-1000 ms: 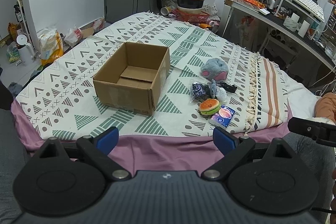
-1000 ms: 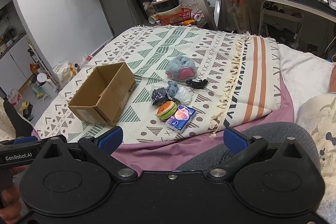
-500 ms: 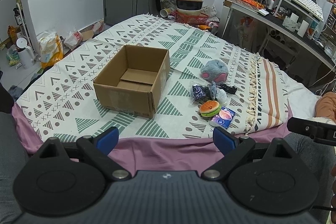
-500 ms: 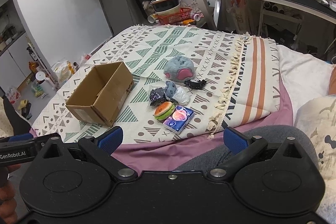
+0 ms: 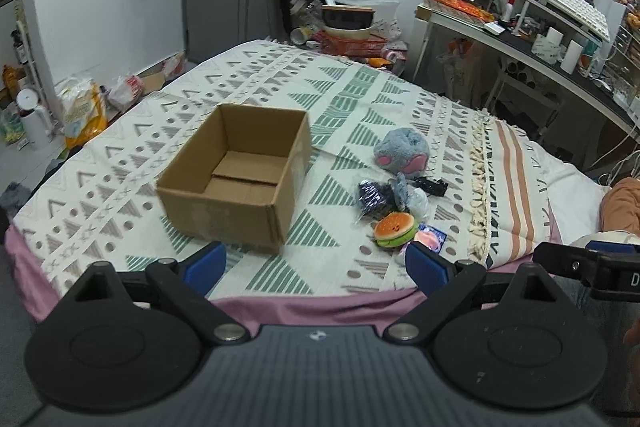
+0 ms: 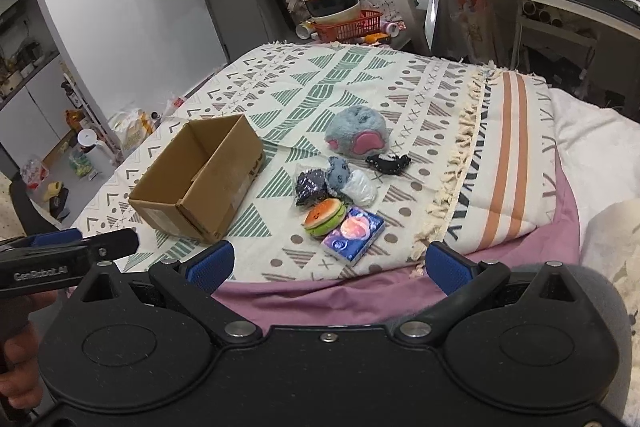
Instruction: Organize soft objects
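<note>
An open brown cardboard box [image 5: 236, 179] is seen on a bed covered by a cream blanket with green and grey geometric patterns [image 5: 340, 95]; the box is upright and nothing is seen inside it. To the right of the box, apart from it, a cluster of soft objects is laid on the blanket. Farthest from the box's near corner is a round grey plush toy with pink patches [image 6: 356, 137], and just beside it lies a small black item [image 6: 389, 161] whose kind cannot be told. Nearer, a dark glittery pouch [image 6: 310, 187], a small grey-blue plush [image 6: 339, 174] and a crinkled clear plastic bag [image 6: 362, 189] are bunched together, touching. In front of these, an orange and green burger-shaped squishy toy [image 6: 325, 215] is set against a blue packet with a pink planet print [image 6: 354, 233].

The left tongs [image 5: 316, 263] are held wide apart over the bed's near edge, in front of the box, with nothing between the blue pads. The right tongs [image 6: 328, 263] are likewise spread and empty, before the packet.
</note>
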`<state>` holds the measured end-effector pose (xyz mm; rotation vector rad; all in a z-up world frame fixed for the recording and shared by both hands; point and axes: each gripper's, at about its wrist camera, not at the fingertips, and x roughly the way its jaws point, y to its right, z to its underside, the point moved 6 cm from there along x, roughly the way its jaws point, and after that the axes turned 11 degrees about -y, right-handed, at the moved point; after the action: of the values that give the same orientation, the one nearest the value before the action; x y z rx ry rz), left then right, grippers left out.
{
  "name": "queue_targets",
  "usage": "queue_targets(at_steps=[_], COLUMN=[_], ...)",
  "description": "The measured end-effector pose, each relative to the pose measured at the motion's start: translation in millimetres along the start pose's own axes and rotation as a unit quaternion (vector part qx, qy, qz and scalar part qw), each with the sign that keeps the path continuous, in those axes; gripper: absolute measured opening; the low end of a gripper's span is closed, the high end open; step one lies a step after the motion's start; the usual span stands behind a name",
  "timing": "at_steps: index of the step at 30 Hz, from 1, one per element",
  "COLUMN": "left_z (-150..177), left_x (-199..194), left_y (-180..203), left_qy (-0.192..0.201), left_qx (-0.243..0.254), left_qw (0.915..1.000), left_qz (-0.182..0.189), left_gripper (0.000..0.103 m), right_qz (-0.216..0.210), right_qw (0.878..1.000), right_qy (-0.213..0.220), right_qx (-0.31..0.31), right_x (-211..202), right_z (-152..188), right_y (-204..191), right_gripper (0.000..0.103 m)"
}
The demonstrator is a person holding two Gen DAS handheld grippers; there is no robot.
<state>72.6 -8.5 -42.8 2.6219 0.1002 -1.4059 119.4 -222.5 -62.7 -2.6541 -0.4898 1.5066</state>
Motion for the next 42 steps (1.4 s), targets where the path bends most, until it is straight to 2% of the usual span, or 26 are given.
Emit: queue_targets(at_steps=[5,11,22,25,27,29,32,36,40,42], left_z=[-6.7,-15.0,-35.8,-40.2,-43.0,-45.4,-47.2,-44.7,-43.8,-44.0], left_x=[23.1,42.5,87.9,102.0,113.0,124.9,142.8,166.7,185.7,196.4], left_y=[5.2,2.4,14.1,19.6,24.0,28.0,35.7,41.8,45.7,48.6], left_qy=[-0.009,-0.010,-0.022,-0.023,-0.030,-0.040,-0.053,-0.075,-0.085,-0.095], left_qx=[-0.003,-0.015,-0.016,-0.008,-0.009,-0.011,-0.004,-0.007,-0.010,-0.014], left_qw=[0.9999,0.9995,0.9979,0.9978,0.9970,0.9960,0.9948,0.9927,0.9906,0.9890], left_qz=[0.007,0.027,0.058,0.062,0.071,0.080,0.086,0.094,0.107,0.112], left_gripper=[0.095,0.095,0.093,0.090,0.086,0.081,0.074,0.066,0.065,0.064], right_qz=[-0.003,-0.013,-0.036,-0.050,-0.058,-0.060,-0.060,-0.070,-0.076,-0.061], right_qw=[1.000,0.998,0.992,0.989,0.987,0.983,0.977,0.975,0.971,0.969], right_qy=[-0.013,-0.048,-0.069,-0.081,-0.092,-0.105,-0.120,-0.119,-0.130,-0.142], right_qx=[0.013,0.039,0.100,0.112,0.121,0.138,0.166,0.175,0.184,0.192], right_x=[18.2,47.3,93.1,108.0,118.9,132.9,151.2,165.0,179.7,188.5], right_z=[-7.4,-15.8,-32.7,-35.8,-36.2,-34.2,-29.3,-29.1,-28.9,-27.4], right_y=[11.9,25.4,46.4,48.9,49.7,53.6,60.6,64.4,69.5,74.5], right_gripper=[0.103,0.103,0.103,0.096,0.081,0.077,0.075,0.075,0.074,0.068])
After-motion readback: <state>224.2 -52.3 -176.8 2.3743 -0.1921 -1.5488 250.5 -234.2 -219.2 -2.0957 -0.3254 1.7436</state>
